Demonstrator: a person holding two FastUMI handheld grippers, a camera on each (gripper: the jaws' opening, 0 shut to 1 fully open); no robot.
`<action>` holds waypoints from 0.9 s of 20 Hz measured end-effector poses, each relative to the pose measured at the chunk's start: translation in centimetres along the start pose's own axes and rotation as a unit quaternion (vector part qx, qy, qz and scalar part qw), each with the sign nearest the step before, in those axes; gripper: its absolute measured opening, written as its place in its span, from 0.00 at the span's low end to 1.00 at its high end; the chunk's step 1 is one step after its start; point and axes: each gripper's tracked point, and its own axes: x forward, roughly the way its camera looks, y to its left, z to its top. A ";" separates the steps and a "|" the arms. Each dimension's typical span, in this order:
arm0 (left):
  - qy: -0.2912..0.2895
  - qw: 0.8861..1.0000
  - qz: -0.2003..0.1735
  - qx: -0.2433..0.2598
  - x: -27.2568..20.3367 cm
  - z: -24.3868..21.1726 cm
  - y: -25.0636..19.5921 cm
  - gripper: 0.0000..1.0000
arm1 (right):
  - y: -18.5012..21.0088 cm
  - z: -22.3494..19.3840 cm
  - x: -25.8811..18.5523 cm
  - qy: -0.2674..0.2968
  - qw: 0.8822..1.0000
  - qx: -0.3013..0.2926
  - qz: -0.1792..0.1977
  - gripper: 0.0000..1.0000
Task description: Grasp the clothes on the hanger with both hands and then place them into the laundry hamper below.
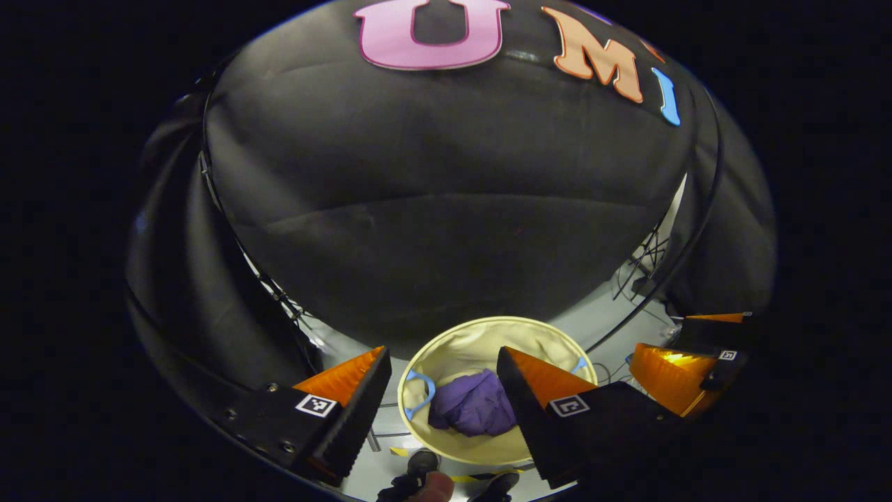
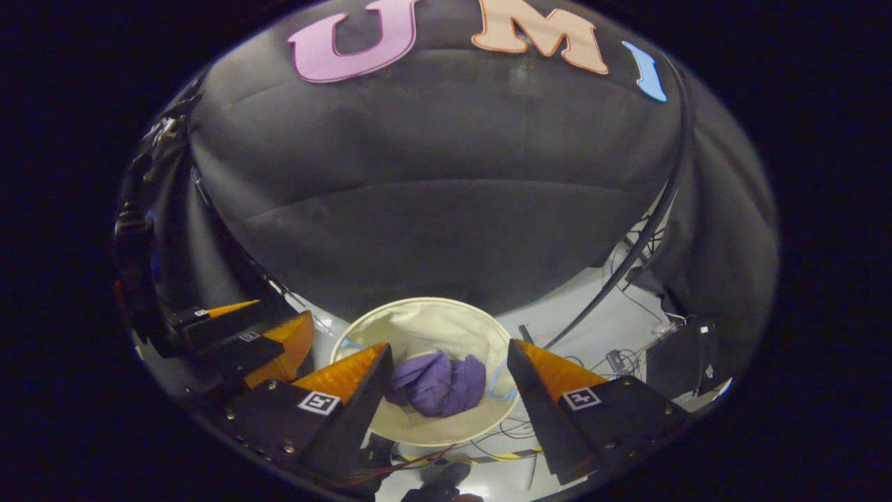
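Clothes lie bunched in the hamper, directly below both grippers; left gripper and right gripper hang wide open, empty, side by side.

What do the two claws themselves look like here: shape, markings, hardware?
Each claw, left claw and right claw, has two wedge-shaped fingers tapering to points, ribbed on the inner faces. Each finger's black base carries a square black-and-white marker tag and visible screws.

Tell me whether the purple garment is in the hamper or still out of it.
In. The purple garment lies crumpled on the bottom of the round cream hamper, inside its rim, with neither open gripper touching it.
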 end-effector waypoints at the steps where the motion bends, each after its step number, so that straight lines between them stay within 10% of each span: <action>1: -0.006 1.000 0.000 0.000 -0.8 0.8 0.0 0.95 | -0.2 0.5 -0.7 -0.003 1.000 -0.003 0.000 0.99; 18: -0.020 0.999 0.040 -0.026 -11.6 4.4 -0.2 0.95 | 0.3 4.3 -11.3 -0.042 0.997 -0.023 0.060 1.00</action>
